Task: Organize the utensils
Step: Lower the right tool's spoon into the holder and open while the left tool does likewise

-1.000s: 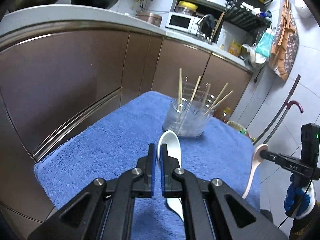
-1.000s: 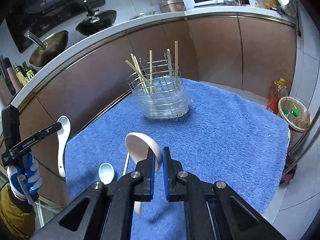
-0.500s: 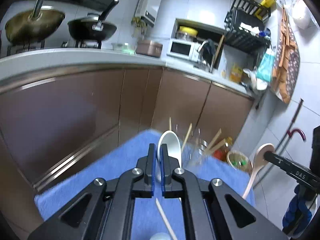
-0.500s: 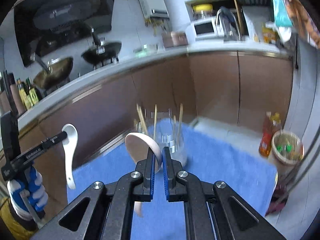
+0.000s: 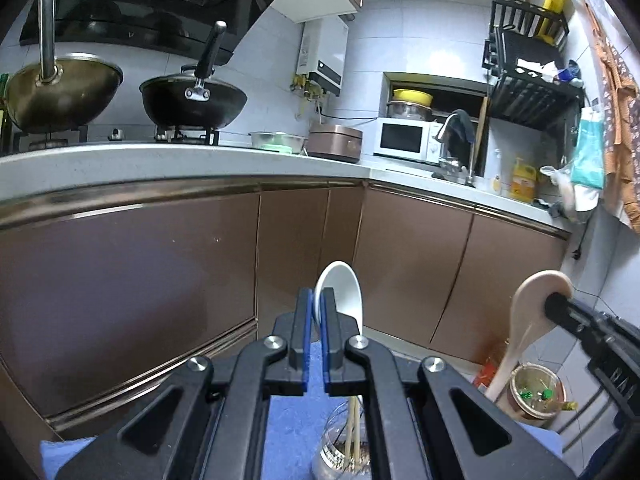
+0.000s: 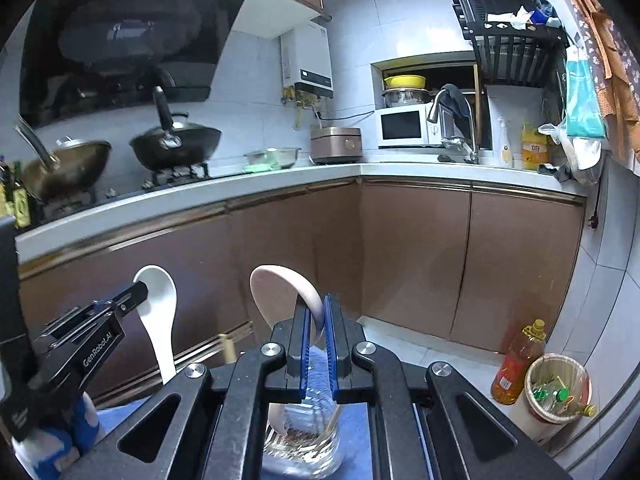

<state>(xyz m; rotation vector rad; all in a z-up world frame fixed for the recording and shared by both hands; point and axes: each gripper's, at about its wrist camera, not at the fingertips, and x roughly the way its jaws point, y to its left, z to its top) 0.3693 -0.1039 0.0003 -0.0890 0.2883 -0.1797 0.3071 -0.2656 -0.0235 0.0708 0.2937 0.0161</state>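
Observation:
My left gripper (image 5: pixel 315 300) is shut on a white ceramic spoon (image 5: pixel 342 292), bowl up, handle hanging down. Below it stands the clear utensil holder (image 5: pixel 336 452) with chopsticks (image 5: pixel 352 428), on the blue towel (image 5: pixel 288 428). My right gripper (image 6: pixel 318 308) is shut on a beige spoon (image 6: pixel 280 292), its handle tip reaching down into the clear holder (image 6: pixel 304 448). The beige spoon (image 5: pixel 528 312) and right gripper show at the right of the left wrist view. The white spoon (image 6: pixel 160 312) and left gripper show at the left of the right wrist view.
Brown kitchen cabinets (image 5: pixel 160 272) and a white counter (image 5: pixel 120 156) stand behind the table. Two woks (image 5: pixel 192 100) sit on the stove. An oil bottle (image 6: pixel 516 364) and a waste basket (image 6: pixel 556 392) stand on the floor to the right.
Both grippers have lifted and tilted up with their spoons and come over the holder. The table has dropped nearly out of view. The beige spoon's handle now dips into the holder.

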